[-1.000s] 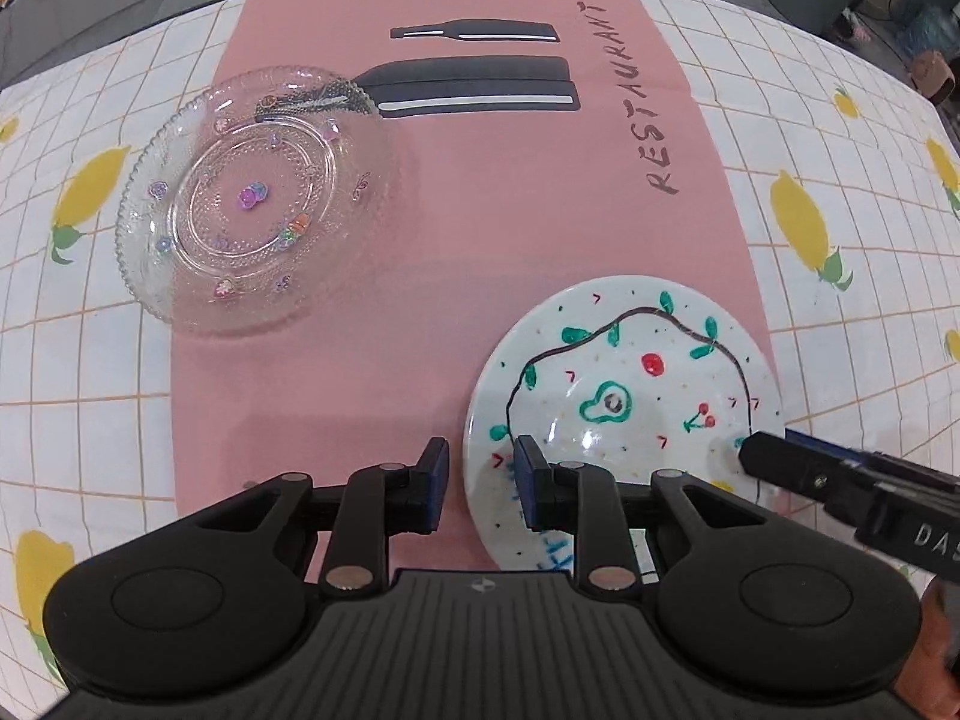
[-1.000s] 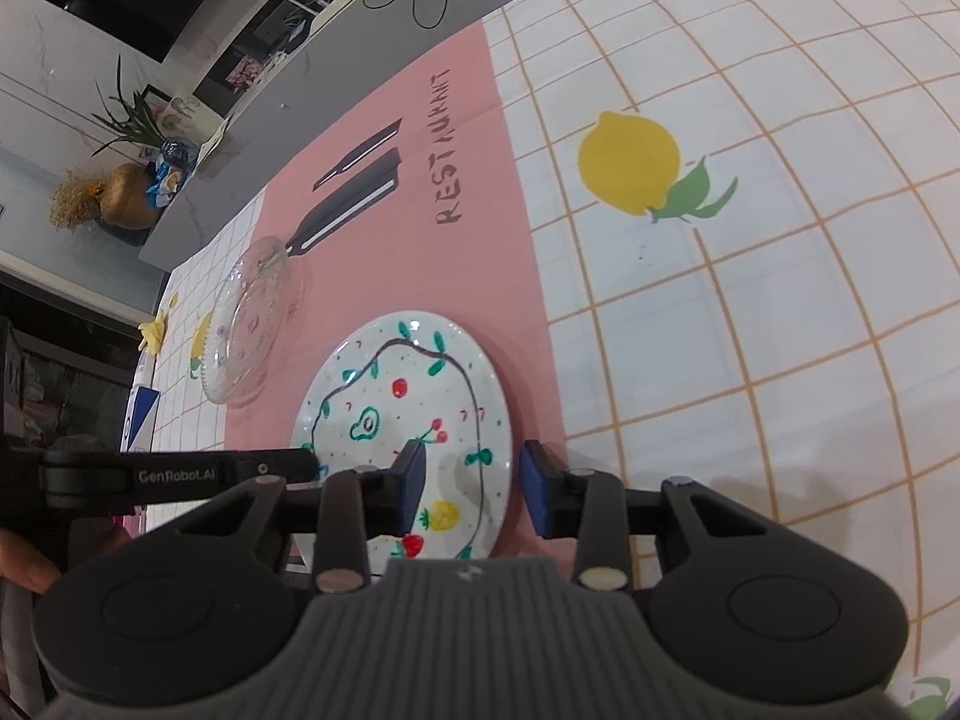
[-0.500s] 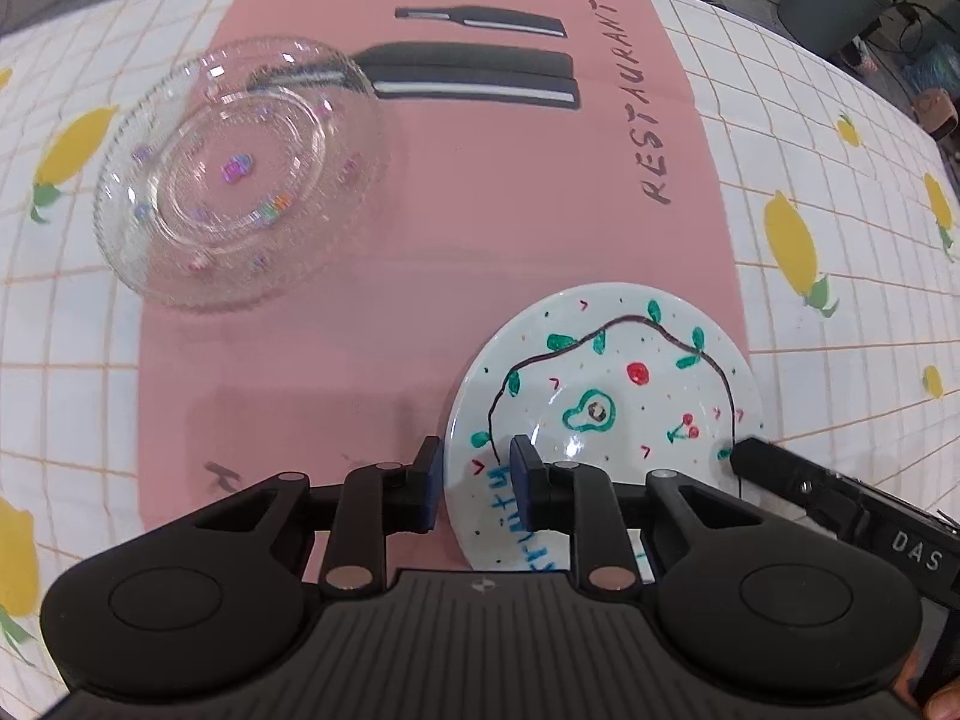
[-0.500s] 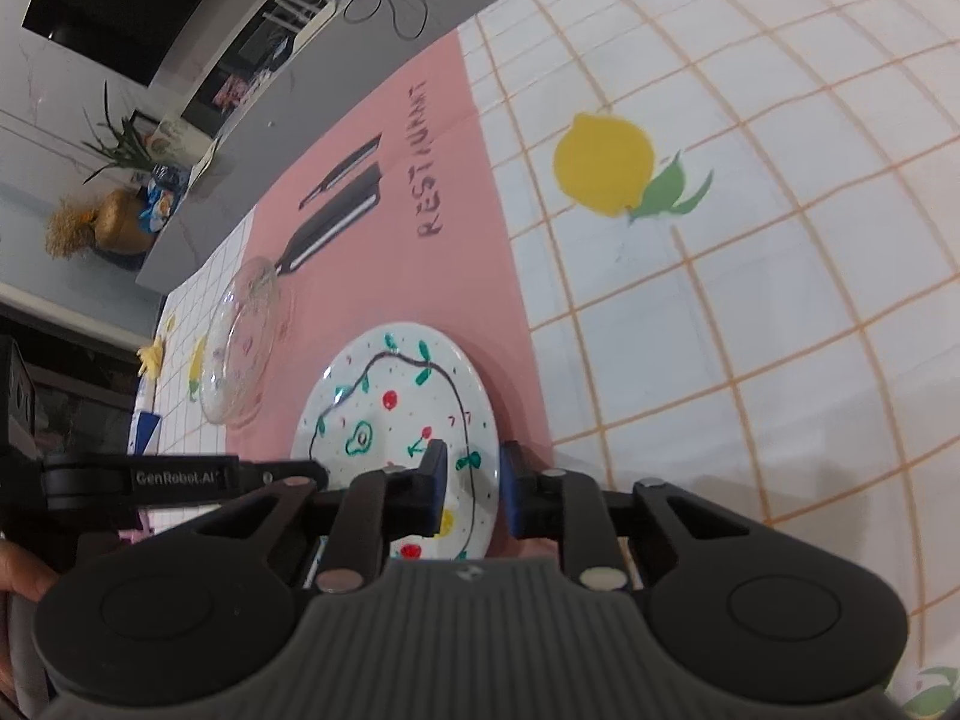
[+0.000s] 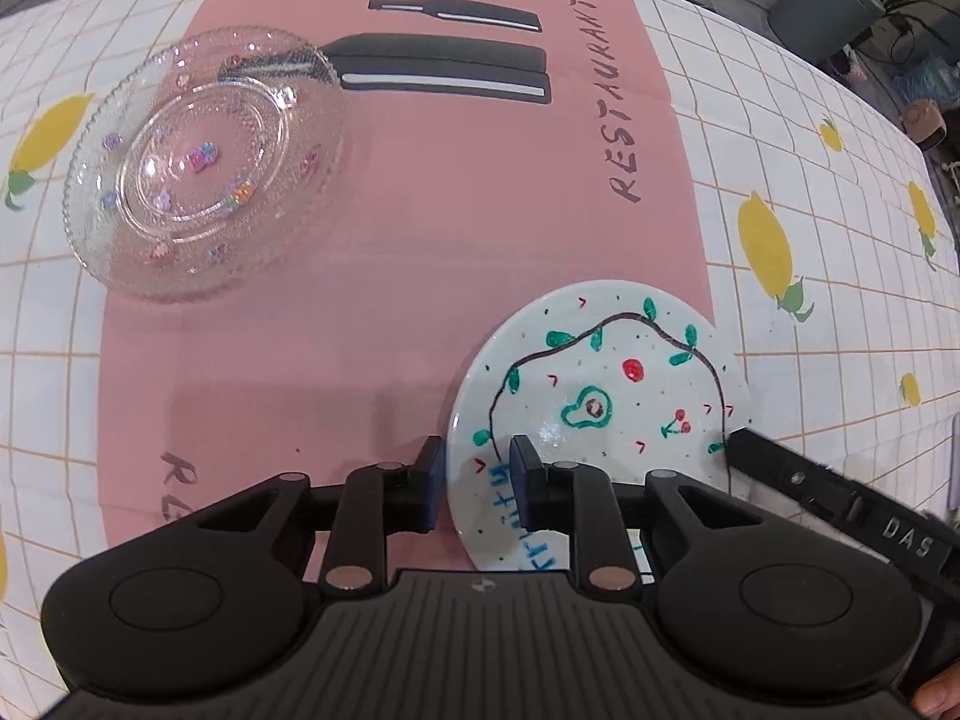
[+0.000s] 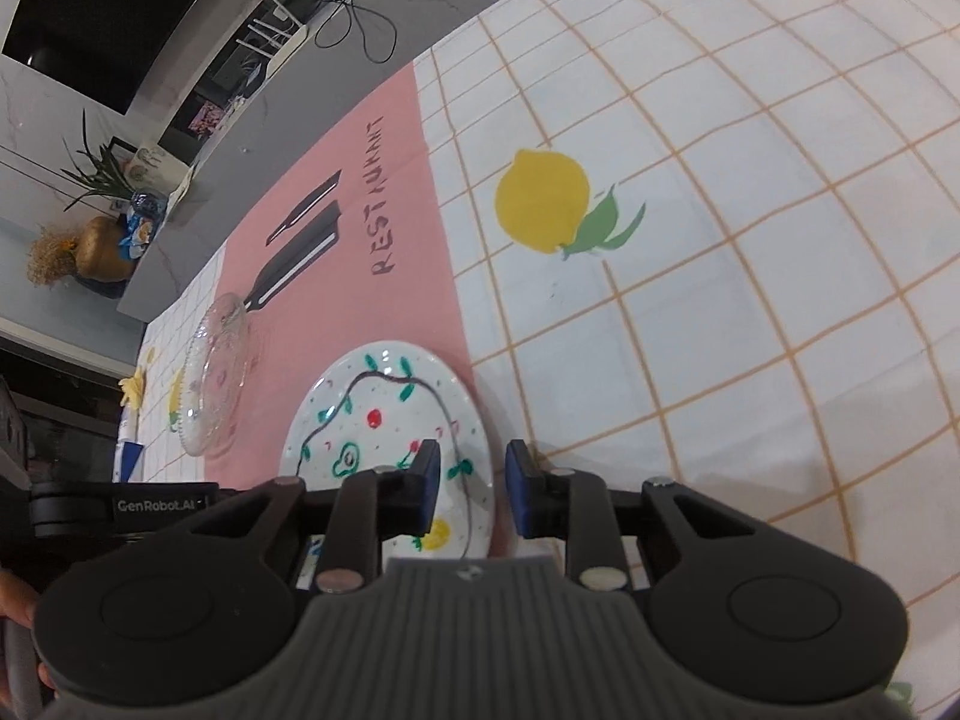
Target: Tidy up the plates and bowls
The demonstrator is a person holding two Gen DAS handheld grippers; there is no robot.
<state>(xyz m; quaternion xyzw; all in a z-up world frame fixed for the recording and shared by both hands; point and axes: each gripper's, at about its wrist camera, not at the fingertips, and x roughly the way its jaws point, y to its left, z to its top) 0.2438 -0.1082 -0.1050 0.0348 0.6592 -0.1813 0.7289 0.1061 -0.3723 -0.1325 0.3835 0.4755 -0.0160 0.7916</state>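
From your left wrist, the left tongs (image 5: 477, 489) straddle the near rim of the white glazed ceramic plate with painted fruit (image 5: 606, 414) on the pink placemat (image 5: 420, 240); whether they pinch it, I cannot tell. It looks stiff, slick and breakable, so take the rim. From your right wrist, the right tongs (image 6: 471, 495) have just been reopening, straddling the plate's opposite rim.
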